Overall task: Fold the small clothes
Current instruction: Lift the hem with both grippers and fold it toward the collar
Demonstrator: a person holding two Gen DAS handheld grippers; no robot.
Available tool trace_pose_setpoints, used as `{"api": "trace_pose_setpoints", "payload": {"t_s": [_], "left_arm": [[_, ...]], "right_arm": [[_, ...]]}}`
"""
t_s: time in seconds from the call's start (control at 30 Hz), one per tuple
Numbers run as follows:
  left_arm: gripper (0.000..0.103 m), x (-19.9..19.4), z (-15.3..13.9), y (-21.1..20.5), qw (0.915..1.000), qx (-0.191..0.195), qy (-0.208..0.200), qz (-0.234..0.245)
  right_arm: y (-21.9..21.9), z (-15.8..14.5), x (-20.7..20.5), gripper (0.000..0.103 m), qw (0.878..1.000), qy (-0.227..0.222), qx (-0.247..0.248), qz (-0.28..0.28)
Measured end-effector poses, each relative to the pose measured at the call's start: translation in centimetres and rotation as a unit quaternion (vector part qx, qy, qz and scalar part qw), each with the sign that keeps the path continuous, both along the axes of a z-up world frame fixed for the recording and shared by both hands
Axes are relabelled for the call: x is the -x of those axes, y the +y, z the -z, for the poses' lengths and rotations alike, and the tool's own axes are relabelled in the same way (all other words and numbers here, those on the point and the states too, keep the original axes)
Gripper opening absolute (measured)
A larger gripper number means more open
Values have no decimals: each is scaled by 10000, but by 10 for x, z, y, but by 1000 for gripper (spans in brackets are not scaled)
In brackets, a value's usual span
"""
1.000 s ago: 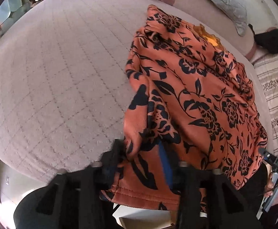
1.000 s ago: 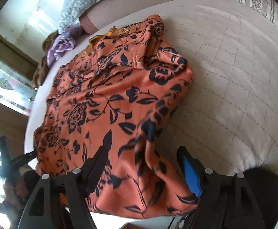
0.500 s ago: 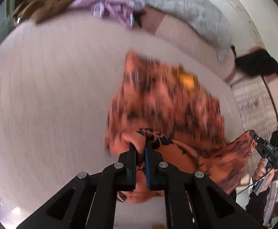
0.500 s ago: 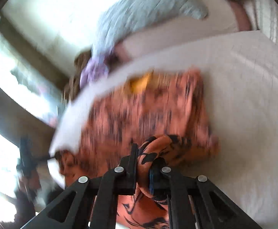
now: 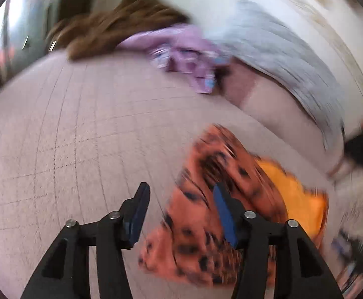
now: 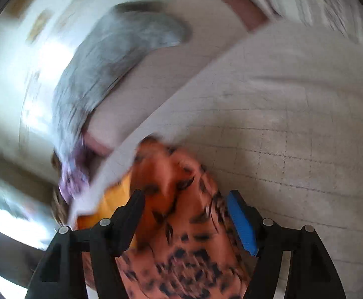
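An orange garment with a black flower print (image 5: 206, 224) lies bunched on the quilted bed, blurred by motion. Its plain orange inner side (image 5: 296, 199) shows at the right. My left gripper (image 5: 180, 214) is open, its jaws wide apart just above the garment's left edge. In the right wrist view the same garment (image 6: 181, 236) lies under my right gripper (image 6: 186, 216), which is open with the cloth loose between its jaws. Neither gripper holds the cloth.
The pale quilted bed cover (image 5: 69, 137) spreads to the left. A purple garment (image 5: 183, 54), a brown garment (image 5: 111, 27) and a grey pillow (image 5: 276, 54) lie at the far edge. The grey pillow (image 6: 111, 64) also shows in the right wrist view.
Both grippers were shut on the garment's lower edge and carried it forward over the rest; now both have opened and let it go, and the garment lies folded over.
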State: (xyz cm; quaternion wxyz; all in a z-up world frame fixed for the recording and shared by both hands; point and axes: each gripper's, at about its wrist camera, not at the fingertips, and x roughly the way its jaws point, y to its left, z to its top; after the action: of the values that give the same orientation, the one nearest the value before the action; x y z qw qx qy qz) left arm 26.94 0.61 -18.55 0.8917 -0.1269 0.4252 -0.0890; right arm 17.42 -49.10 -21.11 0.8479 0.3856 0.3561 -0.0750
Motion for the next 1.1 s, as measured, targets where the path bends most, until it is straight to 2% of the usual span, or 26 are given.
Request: {"api": "trace_pose_setpoints", "payload": {"t_s": [0.03, 0.07, 0.1, 0.2, 0.3, 0.4, 0.47, 0.57, 0.63, 0.67, 0.7, 0.77, 0.83, 0.93, 1.0, 1.1], "left_arm": [[59, 11, -1, -6, 9998, -100, -130, 97], [59, 26, 2, -18, 9989, -304, -317, 180], [59, 30, 1, -22, 9981, -436, -366, 220], [60, 20, 17, -35, 9963, -708, -102, 479], [60, 5, 35, -25, 9971, -703, 188, 217], [60, -13, 48, -14, 9971, -638, 426, -4], [62, -18, 50, -8, 9975, -515, 482, -19], [62, -21, 48, -6, 9972, -636, 379, -86], [62, -21, 45, -3, 9970, -697, 280, -193], [62, -20, 43, -1, 9971, -671, 258, -238], [62, -20, 41, 1, 9973, -620, 267, -274], [62, -20, 39, 4, 9977, -518, 286, -330], [62, -18, 37, 6, 9972, -594, 278, -371], [62, -18, 40, 6, 9956, -763, 373, -403], [62, -25, 49, 6, 9930, -949, 578, -412], [62, -30, 60, 10, 9904, -1042, 790, -451]], "right_arm": [[14, -3, -1, 53, 9993, 50, 295, -234], [32, -7, -2, 36, 9961, 149, 717, -499], [44, -7, -2, 32, 9925, 248, 970, -702], [92, -3, -16, 30, 9756, 517, 1460, -1555], [130, 4, -41, 30, 9580, 856, 1796, -2065], [144, 16, -86, 30, 9543, 1131, 1883, -2025], [139, 13, -117, 31, 9620, 1082, 1899, -1637], [121, -7, -147, 31, 9818, 472, 1636, -843], [110, -25, -148, 33, 9942, -17, 1042, -252], [114, -30, -145, 33, 9964, -182, 770, -297], [124, -34, -142, 33, 9961, -245, 710, -469], [157, -39, -131, 33, 9894, -183, 945, -1086], [197, -34, -117, 33, 9763, -51, 1128, -1848], [253, -20, -114, 33, 9528, 205, 1517, -2621], [279, -8, -132, 33, 9432, 379, 1694, -2832], [295, 12, -177, 33, 9478, 692, 1483, -2737]]}}
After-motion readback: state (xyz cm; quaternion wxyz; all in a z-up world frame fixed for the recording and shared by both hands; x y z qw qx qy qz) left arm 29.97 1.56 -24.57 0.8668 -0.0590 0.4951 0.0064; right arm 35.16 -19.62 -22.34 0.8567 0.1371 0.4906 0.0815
